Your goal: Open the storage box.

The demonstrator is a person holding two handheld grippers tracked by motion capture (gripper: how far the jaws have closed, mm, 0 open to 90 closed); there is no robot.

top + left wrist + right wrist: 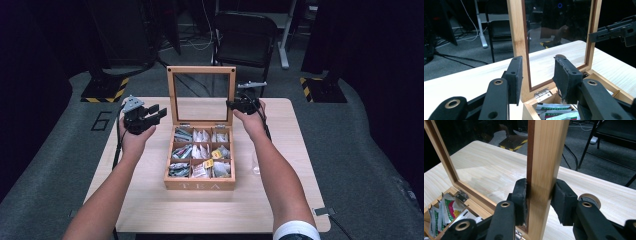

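Wooden tea box [200, 184], marked TEA on its near face, at the middle of the light wooden desk [150, 210], standing open. Contents: nine compartments in three rows, each holding tea packets [200, 152], white and green in the main, one yellow tag in the near rows. Lid [201, 70]: wooden frame with a clear pane, raised upright on metal hinges [541, 93] at the far edge of the box. Left tool [150, 116]: held in the person's left hand just left of the lid's left upright; in the left gripper view its jaws stand apart with that upright between them, and neither pad visibly presses the wood. Right tool [539, 202]: held at the lid's right upright, both pads against the wood on either side, gripping it. Beyond the desk: grey carpet, a black folding chair [245, 37], and yellow-and-black striped floor plates [106, 90] at far left and far right.
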